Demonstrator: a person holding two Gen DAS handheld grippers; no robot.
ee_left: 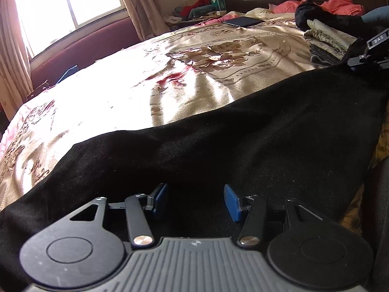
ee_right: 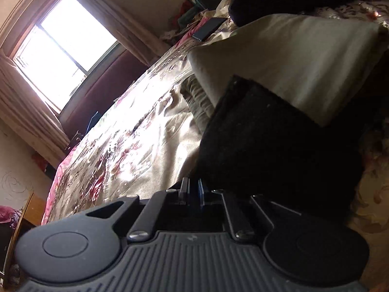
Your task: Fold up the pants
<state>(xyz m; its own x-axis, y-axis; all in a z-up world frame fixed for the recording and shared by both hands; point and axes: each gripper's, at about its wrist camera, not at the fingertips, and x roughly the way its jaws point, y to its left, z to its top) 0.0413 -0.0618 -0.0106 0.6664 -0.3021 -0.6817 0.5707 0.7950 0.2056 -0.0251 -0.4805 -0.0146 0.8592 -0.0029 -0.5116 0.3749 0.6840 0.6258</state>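
Note:
Black pants [ee_left: 231,141] lie stretched across the near side of a bed with a gold floral cover [ee_left: 145,85]. My left gripper [ee_left: 196,200] is open, its blue pads [ee_left: 232,203] just above the pants' near edge with nothing between them. My right gripper [ee_right: 193,189] is shut on an edge of the pants [ee_right: 267,146], holding the cloth lifted and tilted. The right gripper also shows at the far right of the left wrist view [ee_left: 364,56], at the pants' far end.
A stack of folded clothes [ee_left: 325,41] lies at the right of the bed, seen close as a beige folded piece [ee_right: 279,56]. A dark phone [ee_left: 243,21] and pink and black clothes [ee_left: 340,4] lie near the headboard. A window [ee_left: 68,2] is at the left.

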